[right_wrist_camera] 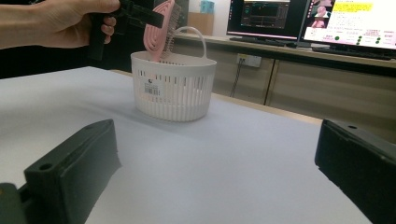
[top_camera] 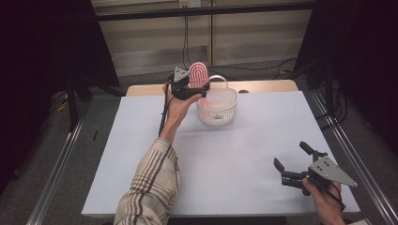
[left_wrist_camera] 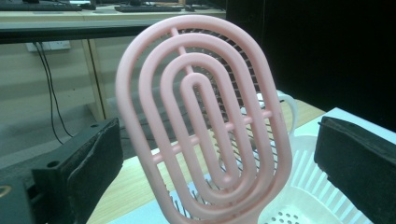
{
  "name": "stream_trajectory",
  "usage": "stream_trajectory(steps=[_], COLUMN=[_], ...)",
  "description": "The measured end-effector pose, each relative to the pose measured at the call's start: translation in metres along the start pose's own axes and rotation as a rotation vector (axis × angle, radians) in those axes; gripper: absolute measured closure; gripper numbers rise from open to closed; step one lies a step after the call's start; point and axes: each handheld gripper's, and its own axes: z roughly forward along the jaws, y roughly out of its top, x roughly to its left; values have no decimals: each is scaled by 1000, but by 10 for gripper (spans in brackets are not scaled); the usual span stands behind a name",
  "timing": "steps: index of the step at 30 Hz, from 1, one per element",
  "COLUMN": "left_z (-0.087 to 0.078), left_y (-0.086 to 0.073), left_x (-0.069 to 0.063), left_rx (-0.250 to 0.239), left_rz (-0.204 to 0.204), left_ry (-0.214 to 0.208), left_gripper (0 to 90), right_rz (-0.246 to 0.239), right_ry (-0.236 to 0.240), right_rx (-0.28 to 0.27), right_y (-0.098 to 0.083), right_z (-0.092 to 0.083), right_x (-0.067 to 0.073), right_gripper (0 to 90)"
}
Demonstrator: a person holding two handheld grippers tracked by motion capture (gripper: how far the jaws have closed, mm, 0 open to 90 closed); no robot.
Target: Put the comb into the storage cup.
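Nearest the person, at the counter's (top_camera: 225,159) front right corner, the right gripper (top_camera: 292,161) rests low in the right hand (top_camera: 324,199), its jaws spread wide with nothing between them. In the right gripper view the two black jaws stand far apart over bare white surface, pointing across at the basket (right_wrist_camera: 173,86).

Farther off, near the counter's far edge, the white slotted basket (top_camera: 217,107) stands upright with its thin handle arching above the rim. The left hand (top_camera: 177,105), on a plaid-sleeved arm (top_camera: 152,185), holds the left gripper (top_camera: 192,89) just above the basket's left rim.

The pink hairbrush (left_wrist_camera: 205,126) stands upright in the basket, its oval, ringed head rising well above the rim and its lower end down inside. In the left gripper view the brush sits between the jaws, closer to the left one, with a clear gap to each pad; the jaws are released and touch nothing. The right gripper view shows the brush (right_wrist_camera: 161,30) leaning slightly, bristles facing away from the left hand (right_wrist_camera: 70,18).

Beyond the counter stand a wooden bench and lit monitors (right_wrist_camera: 348,23).
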Motion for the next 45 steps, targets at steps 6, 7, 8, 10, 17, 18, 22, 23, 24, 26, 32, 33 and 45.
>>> stream_trajectory(steps=[6, 7, 8, 10, 17, 18, 22, 23, 24, 26, 32, 33, 45], left_z=[-4, -4, -5, -7, -18, -19, -24, -25, -26, -29, -34, -35, -50], left_y=[0, 0, 0, 0, 4, 4, 5, 5, 4, 3, -2, -2, -7], left_x=[1, 2, 2, 3, 2, 1, 1, 2, 2, 3, 6, 7, 9], left_rx=[1, 1, 3, 0, -30, -33, -49, -55, -59, -71, -87, -88, -94], left_rz=[3, -3, 3, 17, 61, 65, 58, 65, 64, 65, 80, 78, 62], left_ry=[5, 2, 5, 6, 3, 3, -4, -1, 3, 3, 34, 29, 26], left_gripper=[14, 14, 14, 14, 10, 8, 13, 14, 14, 15, 17, 16, 10], right_rz=[1, 1, -1, -3, 0, 1, -1, 0, 1, 1, 3, 3, -1], right_ry=[-4, -3, -1, -4, -9, -10, -11, -11, -11, -11, -13, -13, -17], right_rx=[-1, -1, 0, -3, -2, -3, -2, -1, -1, -4, -2, -3, 2], right_y=[0, 0, 0, 0, 0, 0, 0, 0, 0, 0, 0, 0, 0], right_z=[0, 0, 0, 0, 0, 0, 0, 0, 0, 0, 1, 1, 1], right_x=[0, 0, 0, 0, 0, 0, 0, 0, 0, 0, -1, -1, -1], right_gripper=[0, 0, 0, 0, 0, 0, 0, 0, 0, 0, 0, 0, 0])
